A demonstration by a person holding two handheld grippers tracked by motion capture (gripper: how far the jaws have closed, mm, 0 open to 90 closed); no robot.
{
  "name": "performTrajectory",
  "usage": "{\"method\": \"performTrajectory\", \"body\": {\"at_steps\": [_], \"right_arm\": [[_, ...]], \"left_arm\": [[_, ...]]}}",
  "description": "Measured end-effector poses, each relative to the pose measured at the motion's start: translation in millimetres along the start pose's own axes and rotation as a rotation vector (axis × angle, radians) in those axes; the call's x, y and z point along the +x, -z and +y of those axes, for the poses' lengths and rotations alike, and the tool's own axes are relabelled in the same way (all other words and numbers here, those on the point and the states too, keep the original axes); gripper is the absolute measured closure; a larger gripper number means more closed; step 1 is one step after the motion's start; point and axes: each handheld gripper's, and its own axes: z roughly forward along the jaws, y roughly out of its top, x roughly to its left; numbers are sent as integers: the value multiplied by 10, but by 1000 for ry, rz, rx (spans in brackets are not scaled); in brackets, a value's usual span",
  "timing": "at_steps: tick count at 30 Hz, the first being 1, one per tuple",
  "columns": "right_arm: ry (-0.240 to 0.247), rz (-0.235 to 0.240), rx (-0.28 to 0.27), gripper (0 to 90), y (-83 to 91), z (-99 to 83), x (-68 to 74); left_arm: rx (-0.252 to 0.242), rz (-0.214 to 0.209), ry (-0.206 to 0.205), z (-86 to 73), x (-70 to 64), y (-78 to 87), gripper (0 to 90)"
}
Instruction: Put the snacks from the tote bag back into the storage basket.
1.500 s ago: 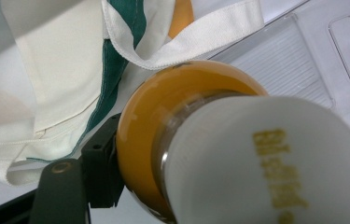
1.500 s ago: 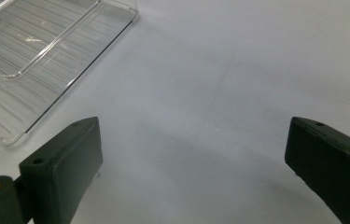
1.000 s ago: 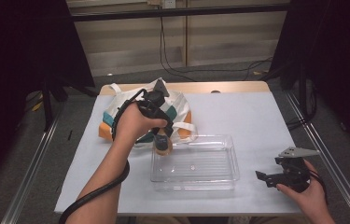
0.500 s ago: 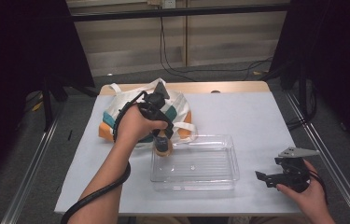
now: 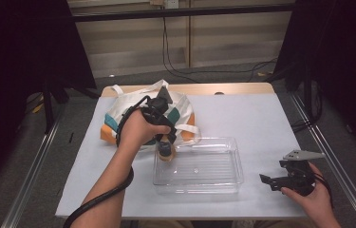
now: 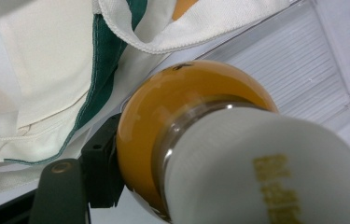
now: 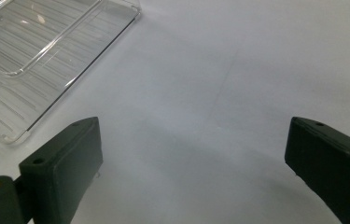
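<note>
White tabletop (image 5: 261, 123), orange-filled bottle (image 6: 182, 121) (white-capped)

From above, the white-covered table (image 5: 261, 123) is evenly and softly lit while the room to either side falls off to near black, and the picture is a little soft and grainy, with only faint shadow under my forearm near the table's front left corner. My left gripper's camera is far too close to the glossy orange-and-white rounded object (image 6: 219, 149): its white end and gold lettering are badly blurred, a pale sheen lies across the orange, and the cream cloth bag with green trim (image 6: 60, 70) behind is sharper. In my right gripper's view the light is flat and cool, the clear ribbed plastic tray (image 7: 32, 51) catches small glints on its rim, and the two black jaws throw soft, diffuse shadows on the tabletop.
</note>
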Motion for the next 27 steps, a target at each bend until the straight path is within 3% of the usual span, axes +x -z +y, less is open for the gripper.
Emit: {"method": "performTrajectory", "body": {"at_steps": [27], "right_arm": [[0,2,1,41,-3,-1,1]], "left_arm": [[12,-1,1,-30,11,-79,303]]}}
